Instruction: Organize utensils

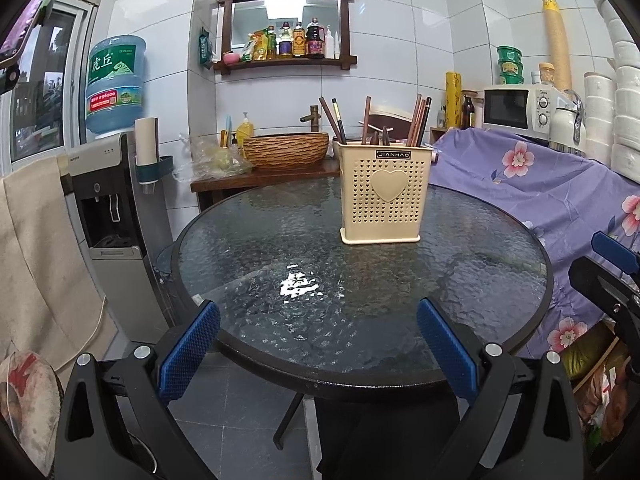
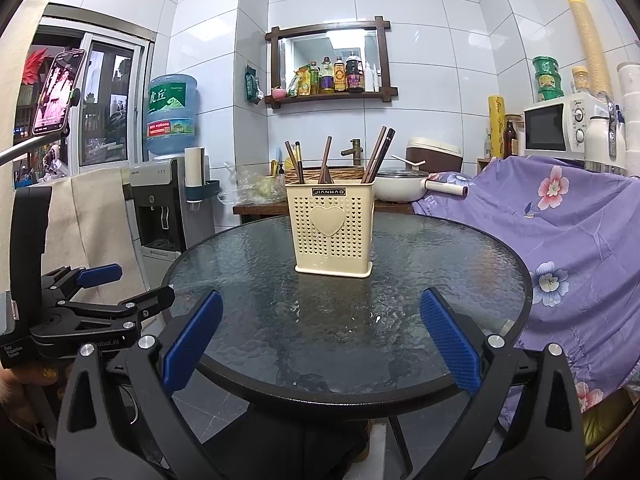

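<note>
Holder (image 1: 384, 192) stands upright mid-worktop (image 1: 248, 240), chopsticks (image 1: 418, 120) poking up. It lies at 12 o'clock from the right gripper (image 2: 320, 336), 1 o'clock from the left gripper (image 1: 318, 340). Both sets of fingers wide open, empty, well short; neither clearly nearer.

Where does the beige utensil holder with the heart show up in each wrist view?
Left wrist view: the utensil holder stands right of centre, on the far part of the round glass table.
Right wrist view: the utensil holder stands near the centre, on the far half of the table.
Shared landmark: the wooden-framed shelf of bottles on the tiled wall behind.
</note>
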Tool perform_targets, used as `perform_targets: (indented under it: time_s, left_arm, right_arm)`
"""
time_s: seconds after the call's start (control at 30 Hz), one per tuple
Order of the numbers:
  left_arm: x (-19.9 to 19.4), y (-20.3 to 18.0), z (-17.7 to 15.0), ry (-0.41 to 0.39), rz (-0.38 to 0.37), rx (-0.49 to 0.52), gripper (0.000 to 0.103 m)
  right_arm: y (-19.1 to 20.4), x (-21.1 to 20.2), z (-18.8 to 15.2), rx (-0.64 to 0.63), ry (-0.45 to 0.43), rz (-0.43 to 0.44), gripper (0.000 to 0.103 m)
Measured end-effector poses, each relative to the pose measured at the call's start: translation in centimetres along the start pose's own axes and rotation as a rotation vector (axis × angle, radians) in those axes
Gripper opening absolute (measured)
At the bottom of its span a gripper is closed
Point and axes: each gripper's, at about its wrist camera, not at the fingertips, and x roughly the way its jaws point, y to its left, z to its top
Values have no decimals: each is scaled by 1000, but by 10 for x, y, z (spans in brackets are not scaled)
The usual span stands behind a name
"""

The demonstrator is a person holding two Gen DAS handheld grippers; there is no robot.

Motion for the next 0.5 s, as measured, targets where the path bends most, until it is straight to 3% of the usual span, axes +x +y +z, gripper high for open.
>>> perform_targets:
  time_s: [0.5]
  left_arm:
    - [2, -2, 0, 13, -3, 4, 97]
  right_arm:
    - [1, 1, -1, -1, 4, 2, 97]
